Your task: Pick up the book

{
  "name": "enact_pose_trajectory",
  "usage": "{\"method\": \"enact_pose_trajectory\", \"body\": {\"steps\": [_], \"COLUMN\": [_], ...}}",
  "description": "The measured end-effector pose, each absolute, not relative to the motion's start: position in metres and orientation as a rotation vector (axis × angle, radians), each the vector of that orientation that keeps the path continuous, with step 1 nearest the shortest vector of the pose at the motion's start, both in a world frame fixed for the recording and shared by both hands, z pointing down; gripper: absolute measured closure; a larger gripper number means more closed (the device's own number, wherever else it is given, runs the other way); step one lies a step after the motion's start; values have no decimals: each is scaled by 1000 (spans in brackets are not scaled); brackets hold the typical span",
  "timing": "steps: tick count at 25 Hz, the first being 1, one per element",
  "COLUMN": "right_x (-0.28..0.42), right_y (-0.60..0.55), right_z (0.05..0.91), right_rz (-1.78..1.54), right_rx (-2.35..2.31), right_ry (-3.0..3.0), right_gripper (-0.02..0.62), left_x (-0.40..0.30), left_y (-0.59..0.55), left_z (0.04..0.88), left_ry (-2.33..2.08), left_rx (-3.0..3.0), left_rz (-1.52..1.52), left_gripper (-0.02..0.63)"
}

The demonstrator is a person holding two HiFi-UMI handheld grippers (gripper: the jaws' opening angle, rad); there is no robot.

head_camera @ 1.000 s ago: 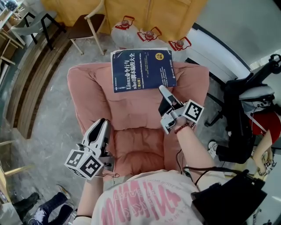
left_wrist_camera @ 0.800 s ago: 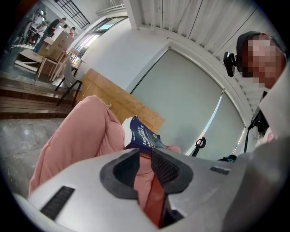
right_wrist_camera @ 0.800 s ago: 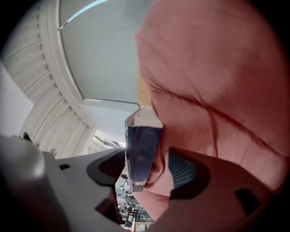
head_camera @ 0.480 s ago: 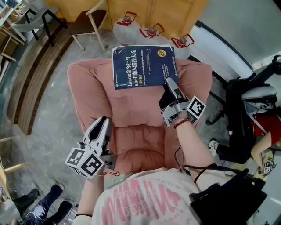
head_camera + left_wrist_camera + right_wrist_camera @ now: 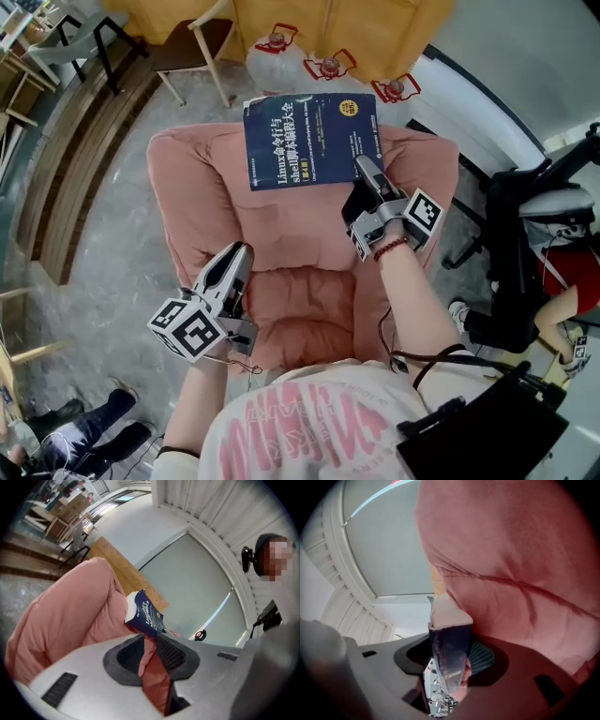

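Since a second back the right tongs (image 5: 364, 169) have slid up the backrest of the pink armchair (image 5: 202, 187) to the near right corner of the book (image 5: 309, 141), and the left tongs (image 5: 240, 253) have drifted a little inward over the seat's left side. The right tongs have just been closing. The book's corner stands between their ribbed pads, but slivers of background show beside it, so the pads do not press on it. The left tongs are drawn nearly together, with only a narrow slit between the pads and nothing in it but pink fabric beyond. The book lies cover up on top of the backrest, its far end reaching past the chair's back edge. It's a thick rectangular paperback with a glossy navy cover, white and yellow lettering running sideways, a small round yellow badge near the far right corner, and a broad white block of pages along its edge. The armchair is soft matte cloth, puffed into rounded cushions with deep seams. Both tongs have smooth grey plastic shells, each carrying a cube with black-and-white square markers (image 5: 424, 214). Behind the chair, clear water jugs with red handles (image 5: 328, 67) stand on a mottled grey floor (image 5: 103, 244).
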State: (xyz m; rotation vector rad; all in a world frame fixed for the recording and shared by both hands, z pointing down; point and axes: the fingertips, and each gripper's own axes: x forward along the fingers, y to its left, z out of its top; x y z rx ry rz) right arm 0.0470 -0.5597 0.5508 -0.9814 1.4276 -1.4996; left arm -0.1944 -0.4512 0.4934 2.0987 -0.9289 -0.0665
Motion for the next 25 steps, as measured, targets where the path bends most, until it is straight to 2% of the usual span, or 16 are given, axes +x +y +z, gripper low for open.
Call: {"method": "enact_pose_trajectory", "body": {"steps": [3,7,10,15,19,25], "right_x": [44,43,43,41,39,36], "right_y": [-556,-550,-549,-547,-547,-543], "right_z": [547,546,546,542,540,540], "right_rz": [-1519,-1530,-1540,-1546,-1552,-1539], "right_rx": [-964,-952,-946,-923,-910,-909], "right_ry": [1449,1440,1434,1431,1432,1446], "right_gripper": [394,400,399,403,403,407], "left_x": [-183,-165,-145,-112,-109,-115], "left_y": [-465,-486,-498,-526,-556,-572], "left_z": [503,516,532,538,523,514], "left_ry": [-880,-807,-728,-672,-668,-688], "left_rx": [2028,1986,1906,1834,1734,1688], "left_rz": [-111,-138,-150,-228,-427,-556], "left_gripper": [506,506,405,286,282,284]}}
